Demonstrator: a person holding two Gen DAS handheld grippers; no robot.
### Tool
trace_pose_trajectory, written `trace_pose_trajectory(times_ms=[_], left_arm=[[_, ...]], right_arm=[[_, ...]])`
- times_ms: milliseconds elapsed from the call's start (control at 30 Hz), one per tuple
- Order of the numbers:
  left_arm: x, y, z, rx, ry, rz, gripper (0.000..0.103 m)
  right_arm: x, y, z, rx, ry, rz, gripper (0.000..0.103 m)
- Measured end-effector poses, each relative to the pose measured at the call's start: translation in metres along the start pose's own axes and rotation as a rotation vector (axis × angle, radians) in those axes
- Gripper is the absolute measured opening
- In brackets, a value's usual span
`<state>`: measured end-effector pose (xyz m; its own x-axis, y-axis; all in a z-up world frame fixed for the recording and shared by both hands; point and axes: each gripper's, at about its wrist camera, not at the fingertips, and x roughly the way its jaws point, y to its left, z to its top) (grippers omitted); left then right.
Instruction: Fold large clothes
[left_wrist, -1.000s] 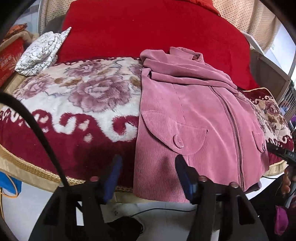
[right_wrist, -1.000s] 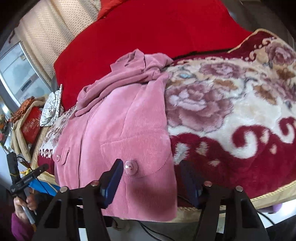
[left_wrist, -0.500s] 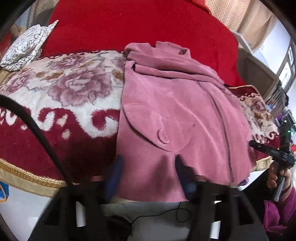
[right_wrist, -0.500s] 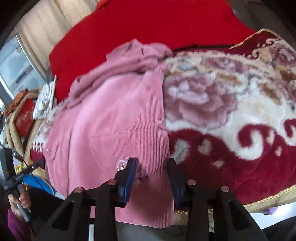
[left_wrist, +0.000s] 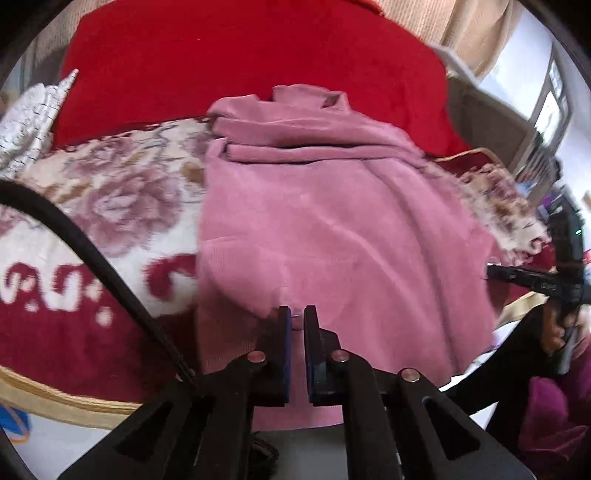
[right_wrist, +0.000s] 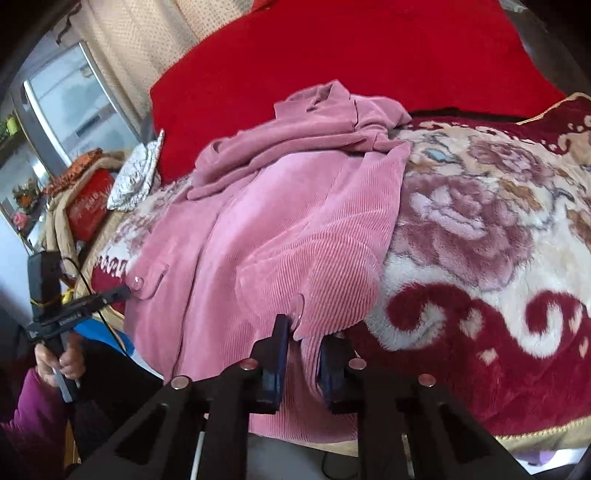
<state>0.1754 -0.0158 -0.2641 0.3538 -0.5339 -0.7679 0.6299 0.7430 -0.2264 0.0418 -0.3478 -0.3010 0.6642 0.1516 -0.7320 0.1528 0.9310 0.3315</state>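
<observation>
- Left wrist view: left gripper (left_wrist: 295, 317) has just been closing; its fingers are nearly together, pinching the near hem area of the pink corduroy jacket (left_wrist: 332, 229).
- Right gripper (right_wrist: 304, 332) has just closed too, clamped on the jacket's lower edge by a pocket flap (right_wrist: 306, 273).
- Jacket lies front-up on the floral blanket (right_wrist: 480, 229) over the bed, hem hanging off the near edge, sleeves already crossed over the chest.
- Two-corner grip looks set for lifting the hem toward the collar.
- No containers in play; red box (right_wrist: 86, 212) at side, contents not visible.
</observation>
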Motion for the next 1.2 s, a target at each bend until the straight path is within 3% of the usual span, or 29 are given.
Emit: trace_pose_trajectory(times_ms=[33, 100, 167, 333, 400, 467, 500, 567, 633, 700, 767, 833, 867, 900, 967, 1000, 1067, 1200], left_arm=[[-0.002, 0.005, -0.001, -0.006, -0.002, 0.010, 0.014], [-0.005, 0.015, -0.004, -0.038, -0.008, 0.061, 0.056], [-0.006, 0.025, -0.007, -0.082, -0.020, 0.072, 0.072], [0.014, 0.032, -0.008, -0.159, 0.057, -0.047, 0.070], [0.021, 0.034, -0.010, -0.187, 0.074, -0.074, 0.040], [0.023, 0.040, -0.011, -0.221, 0.076, -0.084, 0.029], [0.021, 0.043, -0.011, -0.238, 0.072, -0.101, 0.016], [0.016, 0.045, -0.010, -0.253, 0.060, -0.124, 0.007], [0.010, 0.045, -0.006, -0.269, 0.049, -0.155, 0.006], [0.005, 0.042, -0.001, -0.250, 0.034, -0.145, 0.006], [0.004, 0.035, 0.002, -0.188, 0.045, -0.071, 0.009], [0.006, 0.030, 0.002, -0.146, 0.058, -0.004, 0.024], [0.009, 0.030, 0.002, -0.146, 0.069, 0.012, 0.047], [0.014, 0.030, 0.002, -0.158, 0.083, 0.012, 0.059], [0.025, 0.033, 0.001, -0.174, 0.131, -0.025, 0.055], [0.030, 0.032, 0.000, -0.184, 0.151, -0.040, 0.034], [0.030, 0.030, 0.000, -0.188, 0.157, -0.074, 0.012], [0.009, 0.025, 0.021, -0.178, 0.084, -0.181, 0.009]], right_arm=[[0.005, 0.002, 0.001, -0.004, 0.025, -0.006, 0.021], [0.013, 0.000, 0.002, 0.005, 0.058, -0.007, 0.021], [0.017, -0.003, 0.004, 0.025, 0.074, 0.003, 0.022], [0.022, -0.006, 0.004, 0.050, 0.088, 0.035, 0.034], [0.020, -0.007, 0.003, 0.053, 0.078, 0.037, 0.034], [0.019, -0.010, 0.000, 0.076, 0.075, 0.049, 0.035], [0.020, -0.012, -0.001, 0.085, 0.072, 0.059, 0.036], [0.022, -0.009, -0.001, 0.075, 0.076, 0.065, 0.034], [0.019, 0.000, -0.001, 0.023, 0.069, 0.036, 0.017], [0.014, 0.002, 0.005, 0.038, 0.062, 0.075, 0.015], [0.006, 0.001, 0.012, 0.048, 0.037, 0.123, 0.014], [0.000, 0.000, 0.018, 0.042, 0.020, 0.150, 0.014], [0.000, -0.001, 0.019, 0.043, 0.017, 0.159, 0.014], [0.000, -0.002, 0.019, 0.038, 0.024, 0.160, 0.014], [0.006, -0.001, 0.016, 0.022, 0.045, 0.146, 0.014], [0.008, -0.001, 0.014, 0.022, 0.054, 0.145, 0.014], [0.008, 0.000, 0.013, 0.027, 0.053, 0.156, 0.014], [-0.004, -0.001, 0.021, 0.048, 0.024, 0.211, 0.014]])
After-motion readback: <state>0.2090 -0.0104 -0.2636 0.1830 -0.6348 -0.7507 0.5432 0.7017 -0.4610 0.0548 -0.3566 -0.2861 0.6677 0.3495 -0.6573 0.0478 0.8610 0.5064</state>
